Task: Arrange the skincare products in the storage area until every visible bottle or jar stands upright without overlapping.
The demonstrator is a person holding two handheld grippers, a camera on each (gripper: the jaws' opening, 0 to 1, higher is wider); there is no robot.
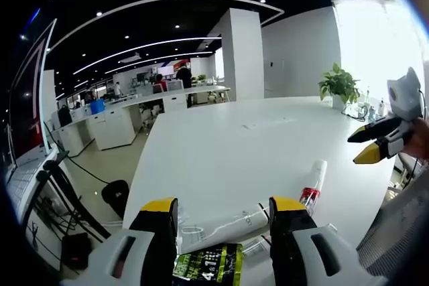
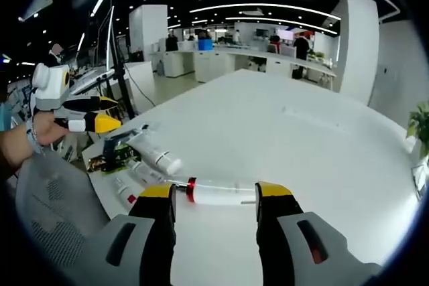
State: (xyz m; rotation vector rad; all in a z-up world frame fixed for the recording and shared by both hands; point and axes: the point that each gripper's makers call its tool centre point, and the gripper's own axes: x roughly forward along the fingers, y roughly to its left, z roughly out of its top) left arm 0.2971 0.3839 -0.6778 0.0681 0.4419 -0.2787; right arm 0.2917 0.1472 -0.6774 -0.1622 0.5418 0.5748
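On the white worktop (image 2: 281, 125), no product stands upright yet. Red-banded tube (image 2: 218, 191) lies flat between the parted jaws of the right tool (image 2: 213, 200). Beside it, white tube (image 2: 155, 153) also lies flat. Left tool (image 1: 223, 213) is apart, ungripped. Nearly everything remains.

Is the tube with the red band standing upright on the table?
No, the tube with the red band lies flat on the white table.

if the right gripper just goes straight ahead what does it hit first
Most likely the white tube with the red band, lying on its side on the white table straight across the open right gripper. Depth is hard to judge.
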